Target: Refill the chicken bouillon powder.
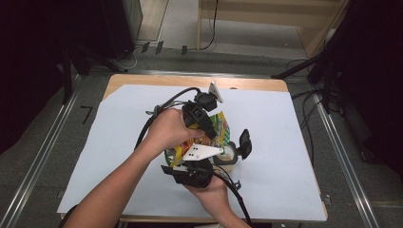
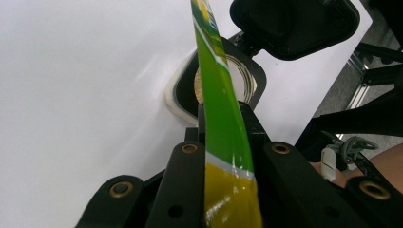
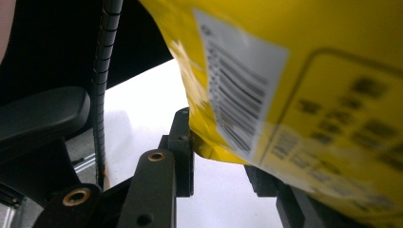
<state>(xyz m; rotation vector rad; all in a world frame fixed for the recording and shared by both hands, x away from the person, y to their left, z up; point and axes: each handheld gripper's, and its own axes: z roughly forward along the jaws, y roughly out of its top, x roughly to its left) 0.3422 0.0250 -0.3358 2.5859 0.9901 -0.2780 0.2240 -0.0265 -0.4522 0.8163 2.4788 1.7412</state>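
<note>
I have both tongs on one thing: a yellow and green printed plastic snack pouch point(image 1: 216, 130), held up above the middle of the table point(image 1: 285, 190), which is covered by a white sheet point(image 1: 119, 142).

My left tongs point(image 2: 223, 118) are clamped on the pouch. In the left gripper view its flat green edge runs straight up between the two black jaws, which press on it from both sides, with the yellow part of the pouch lower down near the camera. In the high view the left tongs point(image 1: 209, 130) come at the pouch from its far left side, my left hand point(image 1: 166, 130) wrapped round the gripper body.

My right tongs point(image 3: 218, 147) take the pouch from the near side. In the right gripper view the yellow face of the pouch, with its white barcode label point(image 3: 237, 90), hangs across the picture, and its bottom corner sits in the gap between the jaws. The left jaw touches that corner; the right jaw is mostly hidden behind the pouch, so I cannot tell if the tongs truly pinch it. In the high view my right hand point(image 1: 209, 190) holds that gripper just under the pouch.

Below the pouch, a round clear container with a pale rim point(image 1: 228, 154) stands on the sheet. The left gripper view shows it directly beyond the pouch's edge, its opening point(image 2: 237, 80) partly hidden by the green strip.
</note>
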